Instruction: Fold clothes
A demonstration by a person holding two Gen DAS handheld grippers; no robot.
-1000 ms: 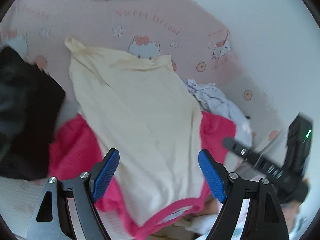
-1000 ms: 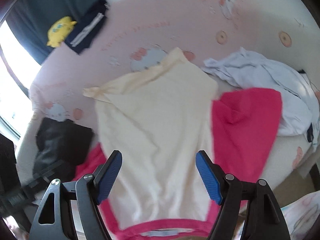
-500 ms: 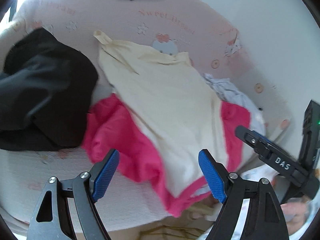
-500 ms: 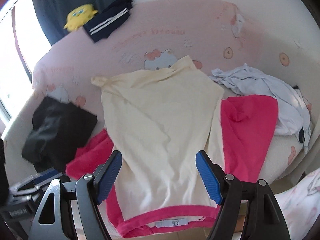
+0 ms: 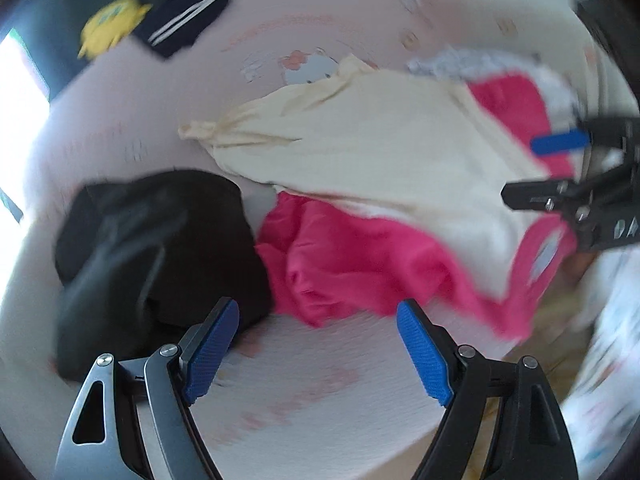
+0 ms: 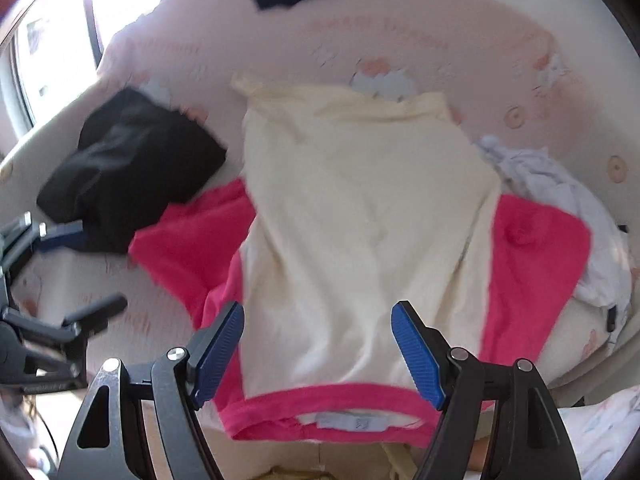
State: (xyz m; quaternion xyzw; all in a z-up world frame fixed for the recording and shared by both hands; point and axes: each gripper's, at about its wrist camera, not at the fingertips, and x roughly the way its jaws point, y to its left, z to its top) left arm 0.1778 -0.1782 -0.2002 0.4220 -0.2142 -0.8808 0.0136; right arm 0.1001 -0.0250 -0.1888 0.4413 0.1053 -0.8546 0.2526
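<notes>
A cream shirt lies spread on top of a pink shirt on the bed, and both show again in the left wrist view as the cream shirt over the pink shirt. The pink collar with its white label hangs at the bed's near edge. My right gripper hovers open above the cream shirt's near end, nothing between its blue pads. My left gripper stands open over bare sheet, just below the pink sleeve. The right gripper also appears at the right of the left wrist view.
A black garment lies crumpled left of the pink shirt. White clothes are heaped at the right. A folded navy piece and a yellow plush toy rest at the far side of the pink printed bed sheet.
Both views have swung and rolled. The left gripper shifted left and down, off the shirts and over bare sheet by the black garment. The right gripper moved nearer the collar end. Both stayed open.
</notes>
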